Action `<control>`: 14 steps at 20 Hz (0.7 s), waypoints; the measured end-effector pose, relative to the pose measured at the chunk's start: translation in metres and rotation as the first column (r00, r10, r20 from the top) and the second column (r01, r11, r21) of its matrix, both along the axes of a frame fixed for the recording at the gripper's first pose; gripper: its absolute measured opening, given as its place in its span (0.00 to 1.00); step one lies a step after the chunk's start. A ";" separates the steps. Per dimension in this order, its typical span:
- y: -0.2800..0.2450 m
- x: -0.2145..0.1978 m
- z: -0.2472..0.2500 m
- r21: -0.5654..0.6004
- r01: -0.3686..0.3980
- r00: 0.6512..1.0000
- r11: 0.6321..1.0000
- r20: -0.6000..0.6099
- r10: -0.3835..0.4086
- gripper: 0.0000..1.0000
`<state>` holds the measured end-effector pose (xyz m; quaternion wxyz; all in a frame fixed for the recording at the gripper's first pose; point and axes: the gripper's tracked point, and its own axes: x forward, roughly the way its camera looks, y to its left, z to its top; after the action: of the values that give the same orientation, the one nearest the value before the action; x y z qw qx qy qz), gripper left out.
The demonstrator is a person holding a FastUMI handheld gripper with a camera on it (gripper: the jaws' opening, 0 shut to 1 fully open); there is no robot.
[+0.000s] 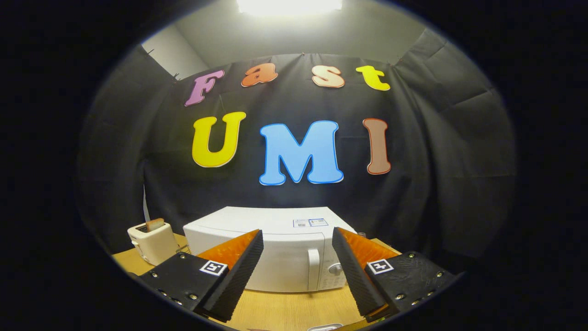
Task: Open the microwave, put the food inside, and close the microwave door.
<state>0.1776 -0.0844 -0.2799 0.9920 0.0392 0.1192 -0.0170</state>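
The gripper is held with its fingers spread wide and nothing between them. The microwave stands on the table just beyond the fingertips, door shut, with its handle framed in the gap between them. A toaster sits to the microwave's left. No food can be identified for certain. By this evidence, no step is complete: opening, loading and closing all remain.

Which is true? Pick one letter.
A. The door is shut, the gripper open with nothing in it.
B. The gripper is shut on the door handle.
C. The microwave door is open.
A: the microwave door sits flush, its handle untouched beyond the open gripper.
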 end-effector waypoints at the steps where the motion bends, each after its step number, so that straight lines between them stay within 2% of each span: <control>1: -0.003 0.008 -0.016 0.001 0.003 1.000 1.000 -0.018 -0.003 0.95; 7: -0.024 0.043 -0.091 -0.036 0.056 0.993 0.998 -0.097 -0.059 0.95; 12: -0.026 0.065 -0.131 -0.054 0.070 0.990 0.996 -0.121 -0.076 0.92; 13: -0.025 0.068 -0.137 -0.057 0.070 0.990 0.996 -0.121 -0.076 0.90; 14: -0.024 0.071 -0.142 -0.054 0.070 0.989 0.996 -0.124 -0.076 0.82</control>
<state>0.2488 -0.1084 -0.4214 0.9818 0.0177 0.1798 -0.0586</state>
